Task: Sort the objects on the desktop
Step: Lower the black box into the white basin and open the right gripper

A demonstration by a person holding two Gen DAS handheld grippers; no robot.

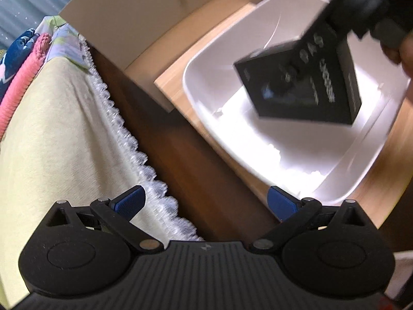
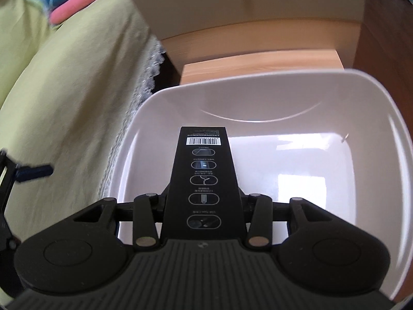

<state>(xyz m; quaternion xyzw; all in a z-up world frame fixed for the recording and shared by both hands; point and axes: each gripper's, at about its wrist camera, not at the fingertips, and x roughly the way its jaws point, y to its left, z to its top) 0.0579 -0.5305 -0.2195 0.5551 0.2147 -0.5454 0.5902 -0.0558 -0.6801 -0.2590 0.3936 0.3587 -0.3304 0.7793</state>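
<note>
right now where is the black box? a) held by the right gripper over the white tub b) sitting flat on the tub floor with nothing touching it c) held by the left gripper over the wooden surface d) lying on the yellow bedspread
a: the right gripper is clamped on the black box, which hangs above the white tub, while the left gripper is open and holds nothing.

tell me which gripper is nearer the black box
Right. The right gripper is shut on the black box, holding it over the white bin. The left gripper is open and apart from it, over the gap beside the bed.
</note>
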